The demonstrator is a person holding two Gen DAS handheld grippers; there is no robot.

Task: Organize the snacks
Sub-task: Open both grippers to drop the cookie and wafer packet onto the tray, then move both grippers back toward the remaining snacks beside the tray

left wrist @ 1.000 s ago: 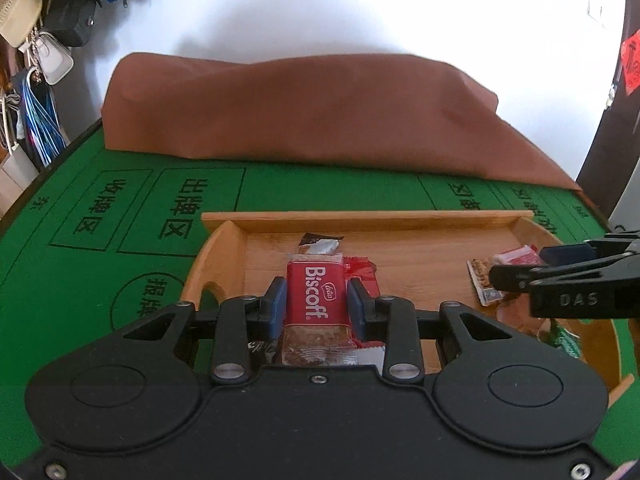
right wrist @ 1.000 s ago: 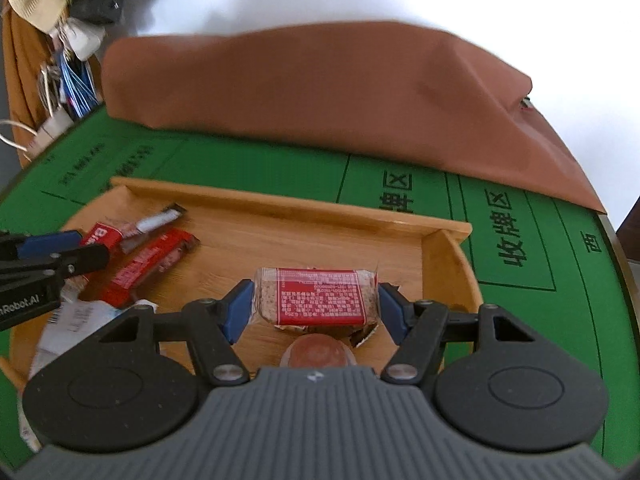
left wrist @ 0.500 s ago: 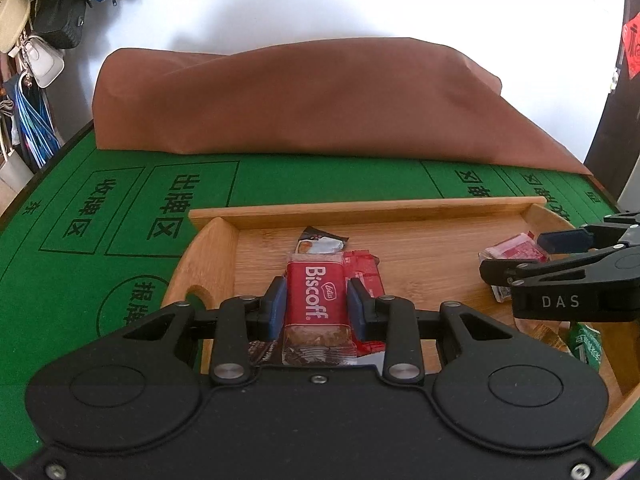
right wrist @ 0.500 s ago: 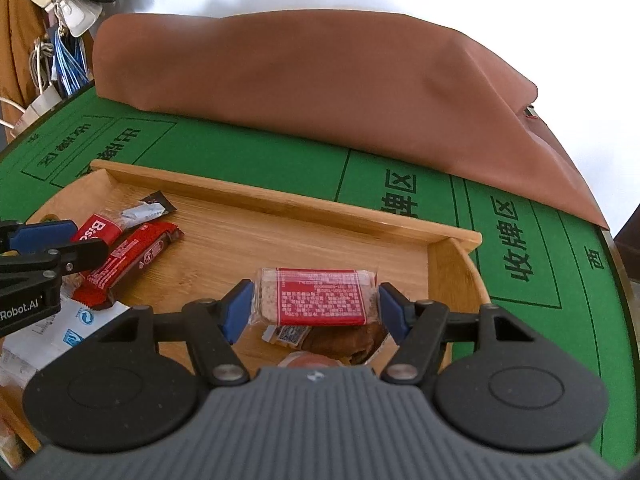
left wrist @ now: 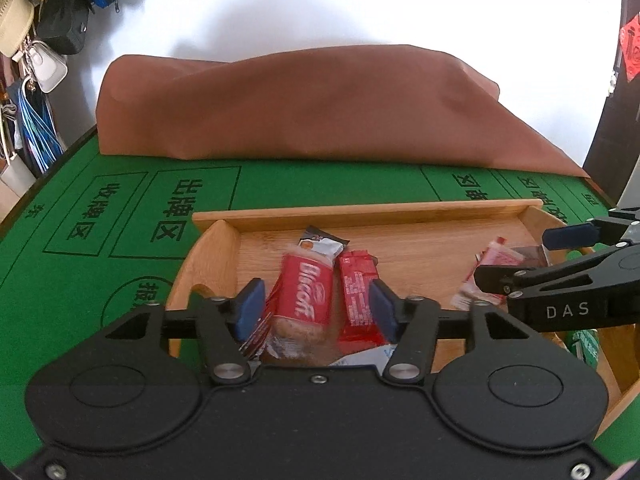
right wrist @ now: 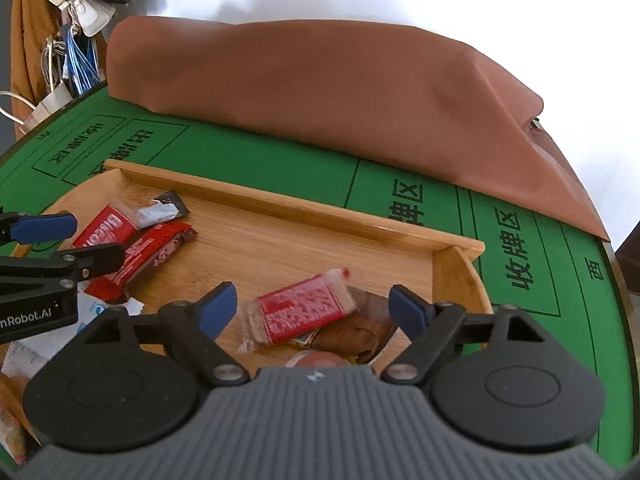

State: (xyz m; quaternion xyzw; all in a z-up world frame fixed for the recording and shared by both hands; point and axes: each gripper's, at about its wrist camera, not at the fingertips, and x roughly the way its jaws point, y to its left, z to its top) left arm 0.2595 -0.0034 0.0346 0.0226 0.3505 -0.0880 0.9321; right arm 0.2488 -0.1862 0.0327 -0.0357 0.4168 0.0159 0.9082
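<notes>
A wooden tray (left wrist: 360,212) (right wrist: 304,204) lies on the green table. My left gripper (left wrist: 316,310) is open over the tray's left part. The red Biscoff packet (left wrist: 306,294) lies loose between its fingers, beside a red bar (left wrist: 356,292). The packet also shows in the right wrist view (right wrist: 106,228). My right gripper (right wrist: 314,308) is open over the tray's right part. A red-labelled biscuit packet (right wrist: 300,312) lies tilted between its fingers on a brown wrapper (right wrist: 352,332). The right gripper also shows in the left wrist view (left wrist: 568,272).
A brown cloth (left wrist: 320,108) covers a long bulk at the table's far edge. Bags and a hat (left wrist: 40,20) hang at the far left. More wrappers lie at the tray's near side (right wrist: 96,312), and a green one (left wrist: 586,344) at its right.
Both grippers have opened and let go of their packets. The Biscoff packet and the red-labelled biscuit packet now lie in the tray, each tilted.
</notes>
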